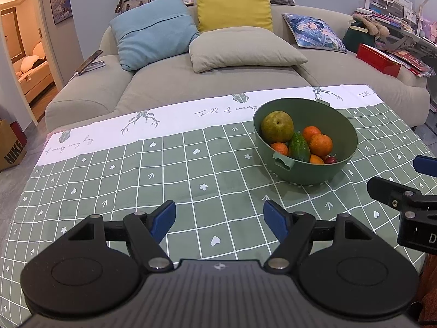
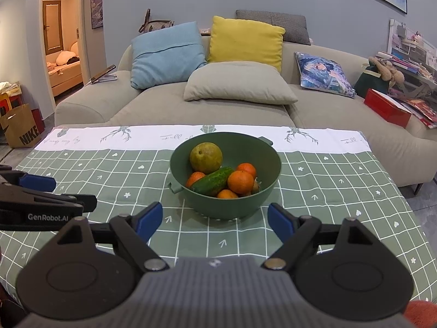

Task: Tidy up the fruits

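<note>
A green bowl point(image 1: 340, 150) point(image 2: 245, 147) stands on the green checked tablecloth point(image 1: 136, 186) point(image 2: 341, 191). In it lie a yellow-green pear point(image 1: 277, 127) point(image 2: 206, 157), a cucumber point(image 1: 299, 147) point(image 2: 213, 181), several oranges point(image 1: 321, 145) point(image 2: 240, 181) and a small dark red fruit point(image 1: 331, 160). My left gripper point(image 1: 220, 221) is open and empty, over the cloth, near and left of the bowl. My right gripper point(image 2: 214, 221) is open and empty, just in front of the bowl. Each gripper shows at the edge of the other's view, the right one point(image 1: 404, 196) and the left one point(image 2: 41, 191).
A beige sofa point(image 1: 191, 82) point(image 2: 218, 109) with blue, yellow, beige and printed cushions stands right behind the table's far edge. A red box point(image 1: 378, 60) point(image 2: 386, 108) and clutter lie on its right end. A Nike paper bag point(image 1: 12, 147) point(image 2: 23, 131) stands on the floor at left.
</note>
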`<state>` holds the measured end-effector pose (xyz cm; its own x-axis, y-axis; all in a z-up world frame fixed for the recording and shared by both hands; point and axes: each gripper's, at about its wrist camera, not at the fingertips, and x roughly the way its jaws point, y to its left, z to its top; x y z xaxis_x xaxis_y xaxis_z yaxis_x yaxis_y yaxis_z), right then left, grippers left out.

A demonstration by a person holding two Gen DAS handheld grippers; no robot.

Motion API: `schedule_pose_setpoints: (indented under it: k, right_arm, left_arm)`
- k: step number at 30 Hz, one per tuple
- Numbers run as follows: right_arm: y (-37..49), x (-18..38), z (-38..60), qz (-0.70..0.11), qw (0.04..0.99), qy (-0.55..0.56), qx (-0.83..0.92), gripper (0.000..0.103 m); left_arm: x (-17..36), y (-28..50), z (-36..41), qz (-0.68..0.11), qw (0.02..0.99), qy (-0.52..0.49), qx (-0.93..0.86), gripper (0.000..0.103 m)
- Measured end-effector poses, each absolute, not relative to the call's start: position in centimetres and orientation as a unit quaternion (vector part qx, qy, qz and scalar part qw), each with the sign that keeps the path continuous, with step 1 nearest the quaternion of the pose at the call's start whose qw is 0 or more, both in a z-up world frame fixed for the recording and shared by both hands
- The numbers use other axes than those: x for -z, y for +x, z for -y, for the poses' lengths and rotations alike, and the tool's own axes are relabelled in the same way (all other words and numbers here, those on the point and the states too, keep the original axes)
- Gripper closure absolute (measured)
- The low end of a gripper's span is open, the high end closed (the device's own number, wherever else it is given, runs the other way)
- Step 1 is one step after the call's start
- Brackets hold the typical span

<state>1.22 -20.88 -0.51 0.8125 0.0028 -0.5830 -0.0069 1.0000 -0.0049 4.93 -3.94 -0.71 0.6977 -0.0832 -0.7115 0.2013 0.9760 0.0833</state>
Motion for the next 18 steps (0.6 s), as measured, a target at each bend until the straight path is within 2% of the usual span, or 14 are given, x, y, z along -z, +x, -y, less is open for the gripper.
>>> schedule_pose_setpoints:
  k: [18]
  right_arm:
    - [1.23, 0.52, 20.93, -0.307, 0.952, -0.004, -0.003, 0.023]
  left_arm:
    - [0.86, 4.92, 3.81, -0.382, 0.918, 0.077, 0.076, 0.017]
